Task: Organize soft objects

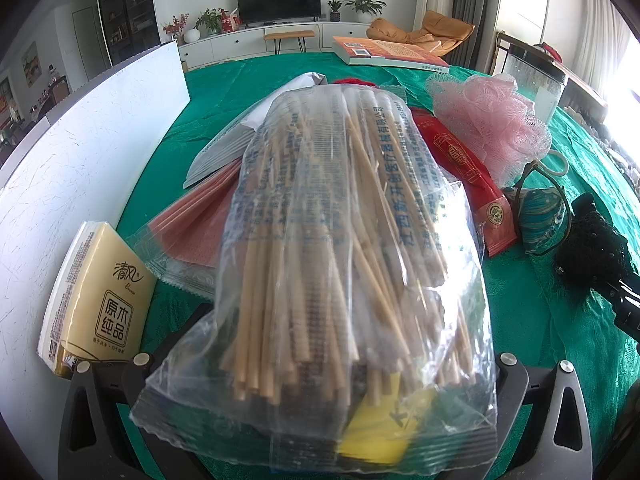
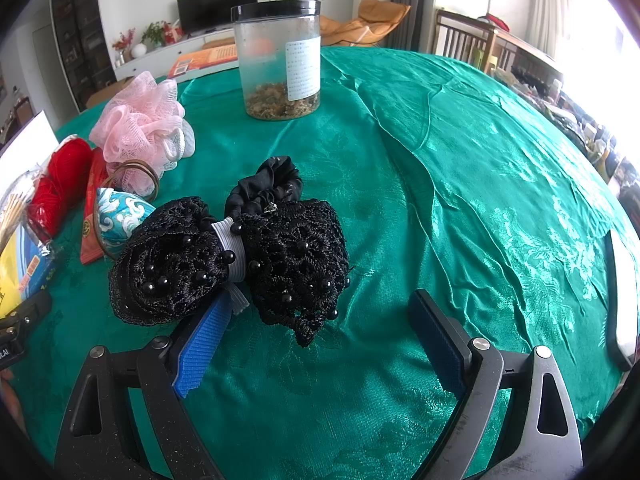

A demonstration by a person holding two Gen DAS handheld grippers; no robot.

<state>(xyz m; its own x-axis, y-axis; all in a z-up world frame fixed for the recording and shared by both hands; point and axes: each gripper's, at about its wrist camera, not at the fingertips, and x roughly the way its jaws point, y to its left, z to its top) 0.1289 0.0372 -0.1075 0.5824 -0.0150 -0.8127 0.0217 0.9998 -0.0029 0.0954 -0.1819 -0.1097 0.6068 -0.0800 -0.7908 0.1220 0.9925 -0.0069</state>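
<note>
Cotton swabs in a clear plastic bag (image 1: 320, 248) fill the left tongs (image 1: 316, 364), which appear clenched on the bag's near end, though the bag hides the fingertips. It looks carried above the table (image 1: 560, 320), awaiting a drop beside the white box wall (image 1: 80, 168). Right tongs (image 2: 320, 336) are released, straddling one black beaded hair net (image 2: 228, 264) (likely the next pick): lower, then close. Beyond lie one pink bath pouf (image 2: 140, 128), one red yarn ball (image 2: 60, 180), one tissue pack (image 1: 96, 296), one lidded jar (image 2: 280, 60).

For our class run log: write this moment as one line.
left gripper: shut on bag of sticks | right gripper: open, by black lace bow | green cloth
</note>
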